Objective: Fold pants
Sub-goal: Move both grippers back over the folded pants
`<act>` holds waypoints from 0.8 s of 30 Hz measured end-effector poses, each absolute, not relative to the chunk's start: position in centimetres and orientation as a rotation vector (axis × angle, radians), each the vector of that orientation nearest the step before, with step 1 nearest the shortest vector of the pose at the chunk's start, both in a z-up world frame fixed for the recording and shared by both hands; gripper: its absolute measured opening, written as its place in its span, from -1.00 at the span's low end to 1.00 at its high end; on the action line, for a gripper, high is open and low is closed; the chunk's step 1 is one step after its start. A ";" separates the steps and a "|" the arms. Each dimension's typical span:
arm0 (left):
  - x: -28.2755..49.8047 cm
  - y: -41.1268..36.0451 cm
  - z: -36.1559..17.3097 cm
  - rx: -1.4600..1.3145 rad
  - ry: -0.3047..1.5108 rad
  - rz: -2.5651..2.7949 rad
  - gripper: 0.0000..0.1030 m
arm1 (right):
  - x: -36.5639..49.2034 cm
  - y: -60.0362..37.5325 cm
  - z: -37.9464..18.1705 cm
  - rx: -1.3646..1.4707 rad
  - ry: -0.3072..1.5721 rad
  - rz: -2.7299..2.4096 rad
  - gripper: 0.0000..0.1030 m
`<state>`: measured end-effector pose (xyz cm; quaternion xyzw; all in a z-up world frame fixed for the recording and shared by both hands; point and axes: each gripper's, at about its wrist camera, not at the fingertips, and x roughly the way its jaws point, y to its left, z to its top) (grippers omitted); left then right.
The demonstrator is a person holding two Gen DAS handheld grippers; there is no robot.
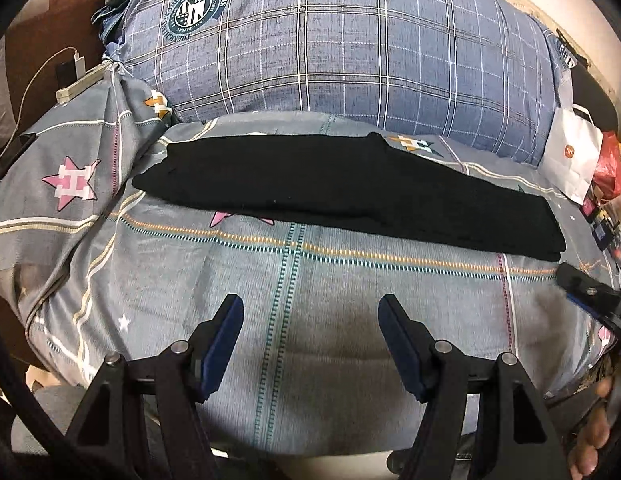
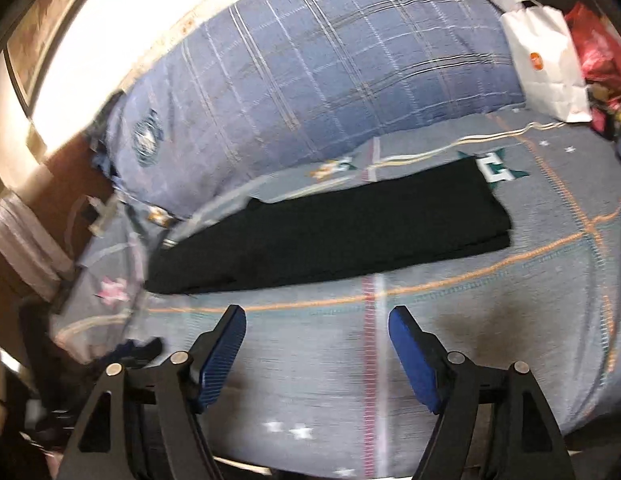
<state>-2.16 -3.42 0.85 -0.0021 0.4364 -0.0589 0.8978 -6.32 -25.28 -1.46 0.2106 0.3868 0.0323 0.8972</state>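
Black pants (image 1: 342, 188) lie folded lengthwise in a long flat strip across the grey patterned bedsheet (image 1: 310, 300); they also show in the right wrist view (image 2: 330, 228). My left gripper (image 1: 310, 316) is open and empty, above the sheet and short of the pants' near edge. My right gripper (image 2: 316, 326) is open and empty, also short of the pants. Part of the right gripper shows at the right edge of the left wrist view (image 1: 590, 292).
A large blue plaid pillow (image 1: 342, 48) lies behind the pants. A white paper bag (image 1: 570, 156) and a red bag (image 1: 610, 172) stand at the right. A charger and cable (image 1: 76, 76) lie at the left edge of the bed.
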 end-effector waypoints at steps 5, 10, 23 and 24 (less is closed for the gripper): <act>-3.2 -4.3 1.5 0.061 0.864 -0.125 0.45 | -6.0 -25.1 -1.5 0.368 0.787 0.030 0.50; -2.6 -5.2 1.4 0.150 0.870 -0.128 0.45 | -3.9 -25.1 -1.5 0.233 0.793 -0.063 0.50; 2.0 -5.3 3.3 0.083 0.905 -0.189 0.45 | 2.2 -33.6 -0.9 0.181 0.846 -0.201 0.50; 2.4 -5.3 3.6 0.064 0.899 -0.201 0.45 | 2.3 -34.5 -0.6 0.204 0.850 -0.197 0.50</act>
